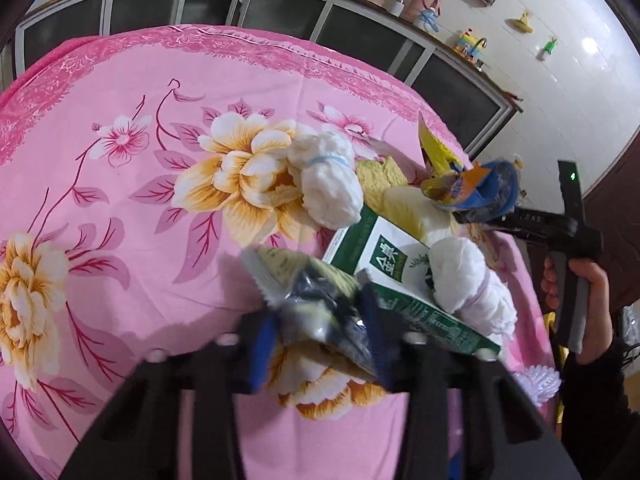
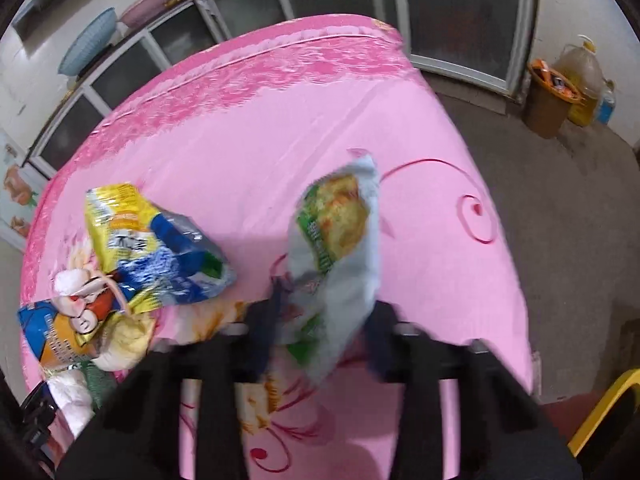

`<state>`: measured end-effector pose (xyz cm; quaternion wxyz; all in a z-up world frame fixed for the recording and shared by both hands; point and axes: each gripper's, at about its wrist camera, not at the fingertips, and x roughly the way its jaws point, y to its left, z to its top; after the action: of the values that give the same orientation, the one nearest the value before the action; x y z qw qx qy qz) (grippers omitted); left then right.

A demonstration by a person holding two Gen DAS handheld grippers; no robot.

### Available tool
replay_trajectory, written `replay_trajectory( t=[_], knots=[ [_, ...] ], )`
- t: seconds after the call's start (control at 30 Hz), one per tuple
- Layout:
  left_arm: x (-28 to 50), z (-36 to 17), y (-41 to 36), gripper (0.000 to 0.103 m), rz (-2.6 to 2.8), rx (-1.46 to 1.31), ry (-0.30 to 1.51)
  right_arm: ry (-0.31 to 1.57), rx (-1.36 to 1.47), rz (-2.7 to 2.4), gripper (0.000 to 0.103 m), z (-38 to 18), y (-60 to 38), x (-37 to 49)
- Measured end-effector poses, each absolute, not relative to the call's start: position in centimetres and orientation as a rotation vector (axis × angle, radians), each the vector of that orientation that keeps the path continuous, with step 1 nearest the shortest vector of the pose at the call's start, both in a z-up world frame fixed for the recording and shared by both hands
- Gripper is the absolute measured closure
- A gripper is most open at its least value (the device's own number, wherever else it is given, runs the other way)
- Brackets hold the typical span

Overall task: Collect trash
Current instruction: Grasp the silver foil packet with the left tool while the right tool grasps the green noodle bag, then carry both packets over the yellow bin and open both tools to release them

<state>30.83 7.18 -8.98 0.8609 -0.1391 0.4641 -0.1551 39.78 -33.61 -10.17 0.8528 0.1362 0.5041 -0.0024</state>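
While both your tongs clamp crinkled wrappers, the trash pile lies beside them.
Your left tongs point(image 1: 320, 332) pinch a dark foil packet point(image 1: 316, 300) just beside the green carton point(image 1: 384, 256); your right tongs point(image 2: 320, 332) grip a limp grey-green snack bag point(image 2: 340, 248) above the pink floral table point(image 2: 248, 152).

The right gripper point(image 2: 320, 320) has its jaws closed on a pale snack wrapper point(image 2: 340, 248) printed green and yellow, which sticks up between the fingers above the pink flowered tablecloth point(image 2: 260, 152). To its left lies a crumpled yellow and blue packet point(image 2: 152, 244), with more wrappers beside it. A brown bin point(image 2: 548, 104) stands on the floor beyond the table.
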Motion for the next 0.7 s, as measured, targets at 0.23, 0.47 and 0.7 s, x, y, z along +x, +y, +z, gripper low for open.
replay_trajectory(
  t=[0.23, 0.47, 0.7],
  knots=[
    [28.9, -7.2, 8.2, 0.088, -0.328, -0.275, 0.924, 1.013, 0.297, -0.001, 0.087, -8.0, -34.1, 37.8],
    [26.1, -4.5, 10.2, 0.088, -0.302, -0.25, 0.855, 0.95, 0.318, 0.024, 0.087, -4.9, -34.9, 34.3],
    [23.1, -2.7, 10.2, 0.088, -0.289, -0.2, 0.814, 0.905, 0.347, 0.091, 0.087, -2.4, -35.2, 29.0]
  ],
)
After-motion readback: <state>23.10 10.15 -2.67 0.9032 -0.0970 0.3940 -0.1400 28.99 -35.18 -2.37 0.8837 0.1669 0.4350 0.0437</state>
